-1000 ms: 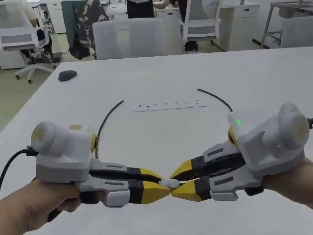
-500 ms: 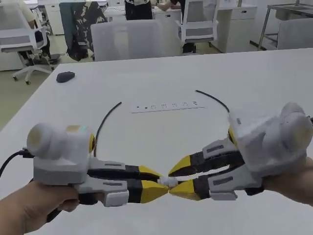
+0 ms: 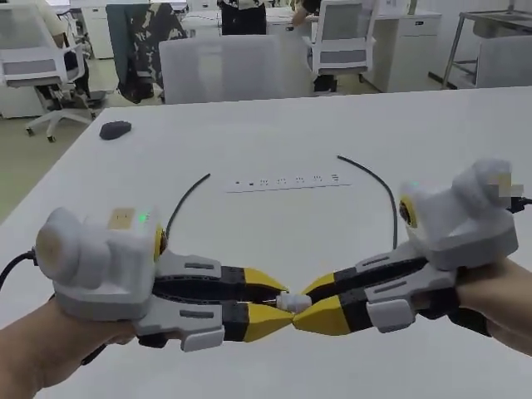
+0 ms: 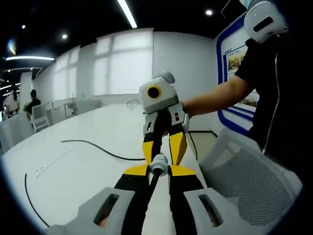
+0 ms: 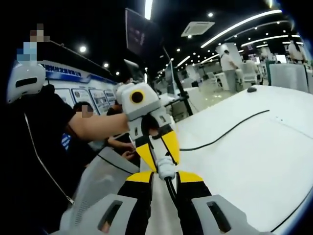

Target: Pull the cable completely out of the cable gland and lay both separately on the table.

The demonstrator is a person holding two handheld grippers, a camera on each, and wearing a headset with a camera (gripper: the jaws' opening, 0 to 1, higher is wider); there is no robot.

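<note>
Low in the middle of the head view, the two grippers meet tip to tip above the white desk point(image 3: 274, 224), and the small white cable gland point(image 3: 292, 302) sits right at the join. The left gripper point(image 3: 281, 302) comes in from the lower left, its yellow fingers point(image 3: 258, 279) drawn narrow and pinching the gland. The right gripper point(image 3: 306, 304) comes in from the lower right. Its fingers point(image 3: 337, 318) are just as narrow and seem to nip the gland's other end, though I can't say if they catch the cable too. In the left gripper view the black cable point(image 4: 153, 182) runs from the gland down the frame between that gripper's own fingers. The gland's long axis lies left to right across the head view, in line with both grippers. To my eye, the pull has to go straight apart along that line. Neither hand is nearer, as both are already on it.
</note>
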